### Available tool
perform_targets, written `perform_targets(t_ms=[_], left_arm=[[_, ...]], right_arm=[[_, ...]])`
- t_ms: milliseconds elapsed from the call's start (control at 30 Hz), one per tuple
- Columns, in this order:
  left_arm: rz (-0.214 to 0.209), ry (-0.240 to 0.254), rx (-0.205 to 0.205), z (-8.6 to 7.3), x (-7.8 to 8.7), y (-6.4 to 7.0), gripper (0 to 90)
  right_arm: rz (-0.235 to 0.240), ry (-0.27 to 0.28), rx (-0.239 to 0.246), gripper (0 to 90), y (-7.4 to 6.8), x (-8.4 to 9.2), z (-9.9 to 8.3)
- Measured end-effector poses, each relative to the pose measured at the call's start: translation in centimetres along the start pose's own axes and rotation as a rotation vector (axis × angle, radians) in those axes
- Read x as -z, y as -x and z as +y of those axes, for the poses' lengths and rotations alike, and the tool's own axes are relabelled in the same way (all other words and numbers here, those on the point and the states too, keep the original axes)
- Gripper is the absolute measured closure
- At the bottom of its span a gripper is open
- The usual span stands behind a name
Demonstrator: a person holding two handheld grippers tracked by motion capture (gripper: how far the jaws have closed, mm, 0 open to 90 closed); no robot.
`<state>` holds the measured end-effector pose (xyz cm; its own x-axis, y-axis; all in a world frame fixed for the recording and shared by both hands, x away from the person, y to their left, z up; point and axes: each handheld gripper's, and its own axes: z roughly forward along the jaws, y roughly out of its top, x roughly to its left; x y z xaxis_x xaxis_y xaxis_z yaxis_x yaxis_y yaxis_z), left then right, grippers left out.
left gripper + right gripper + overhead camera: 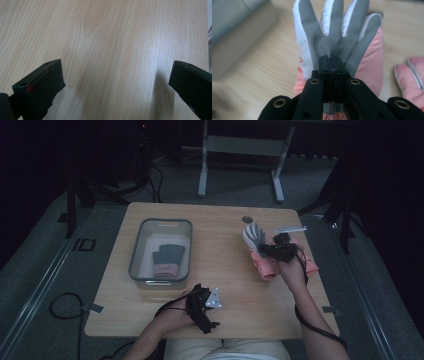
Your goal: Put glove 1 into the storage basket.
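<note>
A glove (332, 30) with a grey textured palm, white finger sides and a pink cuff is pinched in the palm by my right gripper (332, 63), whose jaws are shut on it. In the high view this glove (255, 237) is at the right of the table with its fingers raised toward the far side, in my right gripper (272, 249). A second pink glove (412, 72) lies on the table beside it. My left gripper (209, 322) rests near the front edge. Its jaws (116, 80) stand wide open over bare wood.
A clear plastic bin (135, 255) stands at the left of the wooden table (225, 285) and holds a dark grey glove with a pink cuff (167, 257). A small round grommet (247, 219) sits near the far edge. Cables trail off the front.
</note>
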<state>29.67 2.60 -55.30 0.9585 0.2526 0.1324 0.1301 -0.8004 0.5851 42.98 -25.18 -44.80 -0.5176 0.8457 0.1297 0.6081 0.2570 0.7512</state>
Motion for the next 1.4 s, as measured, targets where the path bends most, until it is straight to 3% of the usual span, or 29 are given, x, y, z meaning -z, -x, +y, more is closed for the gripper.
perform_targets(t_ms=[200, 367, 533, 767, 1000, 1167, 1400], left_arm=[[0.003, 0.013, -0.021, 0.0, -0.2, 0.3, 0.0], [0.000, 0.031, -0.030, 0.0, 0.0, 0.4, 0.0], [-0.001, 0.024, -0.030, 0.2, 0.0, 0.5, 0.0], [-0.004, 0.027, -0.046, 0.2, 0.1, 0.6, 0.0], [-0.004, 0.027, -0.048, 0.2, 0.0, 0.6, 0.0], [-0.002, 0.023, -0.048, 0.1, -0.1, 0.6, 0.0], [-0.006, 0.032, -0.045, 0.1, 0.0, 0.7, 0.0]], right_arm=[[-0.013, 0.119, -0.067, 88.4, -3.4, 3.4, 0.6], [-0.032, 0.138, -0.132, 88.4, -5.4, 3.8, -0.6], [-0.053, 0.112, -0.171, 88.4, -5.8, 2.3, -1.7], [-0.097, 0.001, -0.215, 88.4, -5.7, -2.3, -3.6], [-0.129, -0.049, -0.221, 88.4, -6.3, -5.0, -4.6], [-0.136, -0.077, -0.205, 88.2, -6.5, -6.6, -4.8], [-0.108, -0.136, -0.110, 87.4, -6.8, -8.1, -5.2]])
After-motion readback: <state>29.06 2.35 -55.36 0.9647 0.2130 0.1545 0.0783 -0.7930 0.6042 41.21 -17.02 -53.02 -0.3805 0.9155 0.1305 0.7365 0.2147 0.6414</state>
